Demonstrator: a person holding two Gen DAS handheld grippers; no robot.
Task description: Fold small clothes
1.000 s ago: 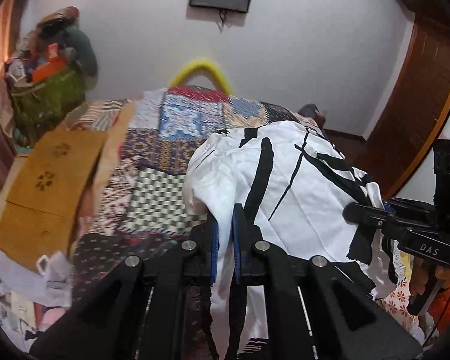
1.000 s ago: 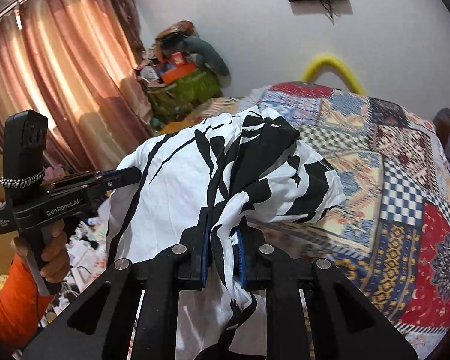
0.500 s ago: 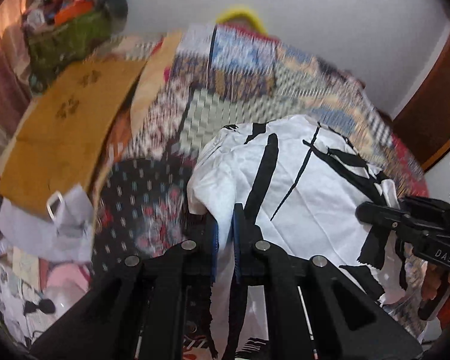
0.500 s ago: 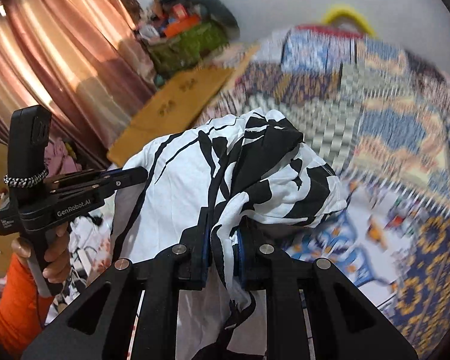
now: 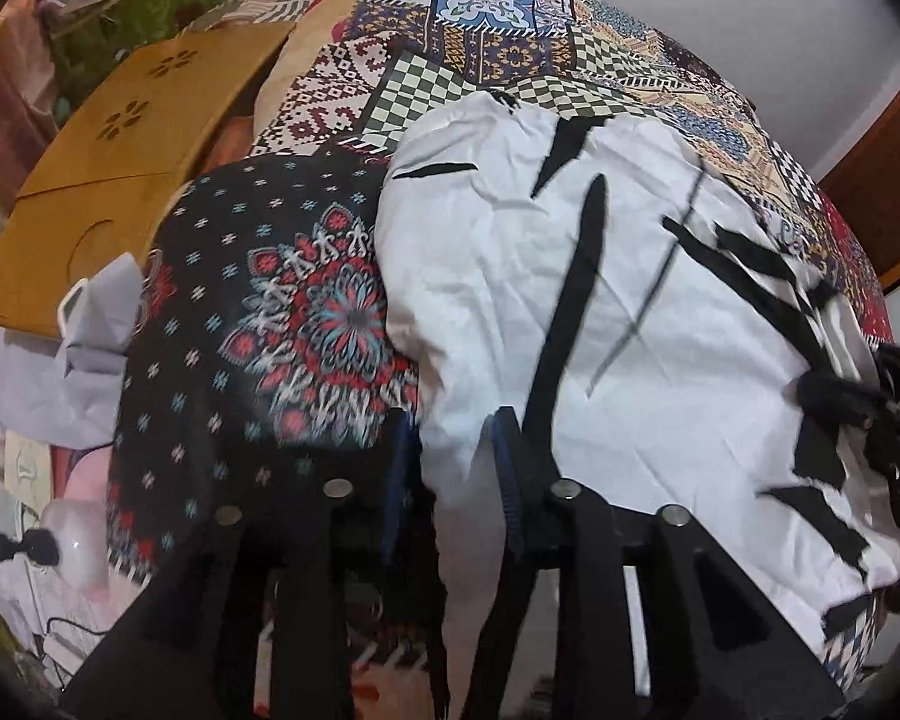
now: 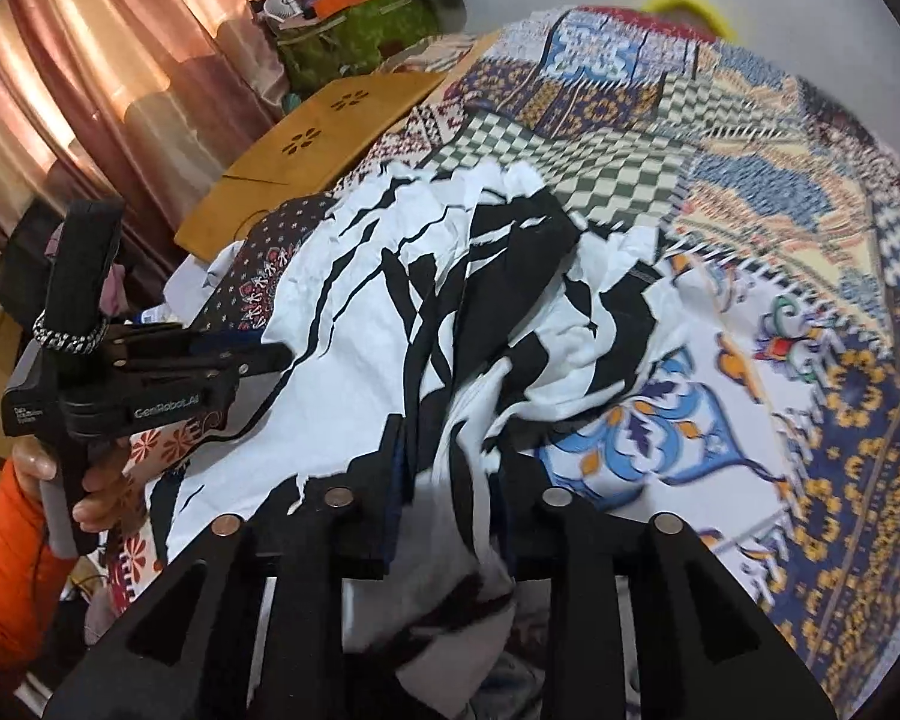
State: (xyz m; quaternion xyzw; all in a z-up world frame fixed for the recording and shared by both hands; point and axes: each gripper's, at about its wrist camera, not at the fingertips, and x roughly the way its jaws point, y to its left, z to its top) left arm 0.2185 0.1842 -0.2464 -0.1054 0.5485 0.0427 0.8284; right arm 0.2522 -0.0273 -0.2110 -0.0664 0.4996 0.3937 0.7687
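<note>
Both the left gripper (image 5: 450, 468) and the right gripper (image 6: 450, 468) have just been opening, jaws now narrowly apart with the black-and-white shirt (image 5: 600, 312) loose between them, probably to lay it flat for folding. It fills mid-frame on a patchwork bedspread (image 6: 750, 192); curtains (image 6: 90, 60) hang upper left.

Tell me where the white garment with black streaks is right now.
The white garment with black streaks lies on the patchwork bedspread, right of its black floral patch in the left wrist view.
</note>
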